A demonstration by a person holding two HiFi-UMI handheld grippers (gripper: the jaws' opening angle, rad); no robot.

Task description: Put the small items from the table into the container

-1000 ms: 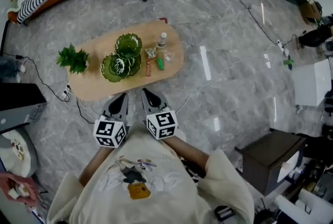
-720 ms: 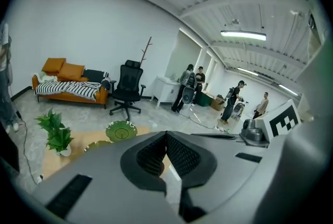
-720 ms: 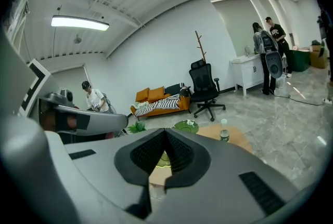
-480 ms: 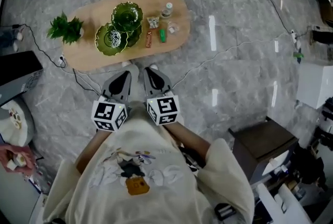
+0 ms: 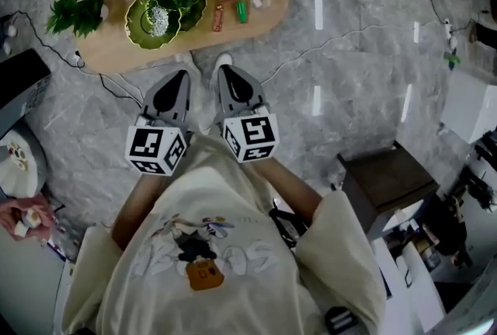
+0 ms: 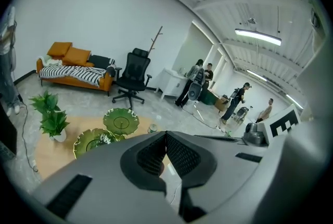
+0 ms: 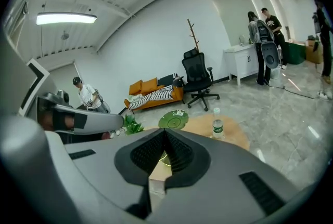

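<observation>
The person wears a loose cream shirt point(image 5: 241, 197) with wide sleeves point(image 5: 342, 248) and a cartoon print point(image 5: 198, 248) on the chest in dark and orange tones. The left gripper point(image 5: 181, 75) and right gripper point(image 5: 222, 71) are smooth grey wedge-shaped shells with a black inset on top, and each ends in a white cube point(image 5: 155, 149) bearing black square markers. Their pads point(image 6: 182, 154) are black with a fine ribbed grid, set in a dark recess of the grey body.
</observation>
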